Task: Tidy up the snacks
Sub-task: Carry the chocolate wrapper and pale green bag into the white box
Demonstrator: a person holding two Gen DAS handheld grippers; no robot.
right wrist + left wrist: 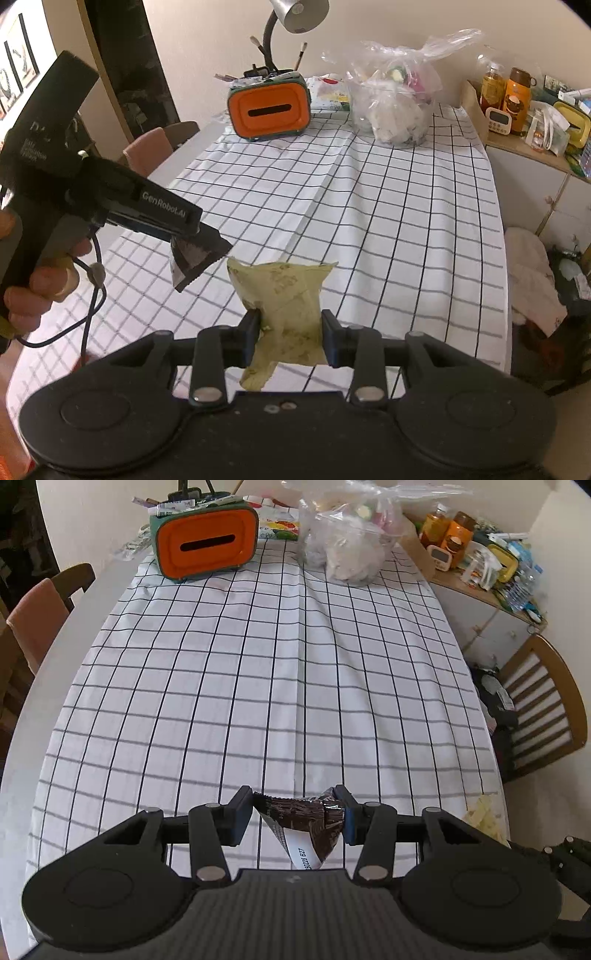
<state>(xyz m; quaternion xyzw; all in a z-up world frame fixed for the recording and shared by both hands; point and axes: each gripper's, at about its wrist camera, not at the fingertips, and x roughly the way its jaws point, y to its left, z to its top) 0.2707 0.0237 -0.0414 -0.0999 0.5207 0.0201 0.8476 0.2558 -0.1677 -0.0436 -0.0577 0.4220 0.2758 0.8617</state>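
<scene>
Jaws clamped: left gripper (pixel 298 814) on brown packet (pixel 308 818), right gripper (pixel 290 338) on green packet (pixel 286 295); "GenRobot.AI" on left.

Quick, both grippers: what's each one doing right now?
Left gripper: shut on a dark brown snack packet.
Right gripper: shut on a pale green snack packet.

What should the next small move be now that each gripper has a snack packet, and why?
Probably carry both forward toward the clear plastic bag at the table's far end. The left gripper is clamped on a dark brown packet and the right gripper on a pale green packet, both off the checked tablecloth, and that bag already holds wrapped items.
</scene>
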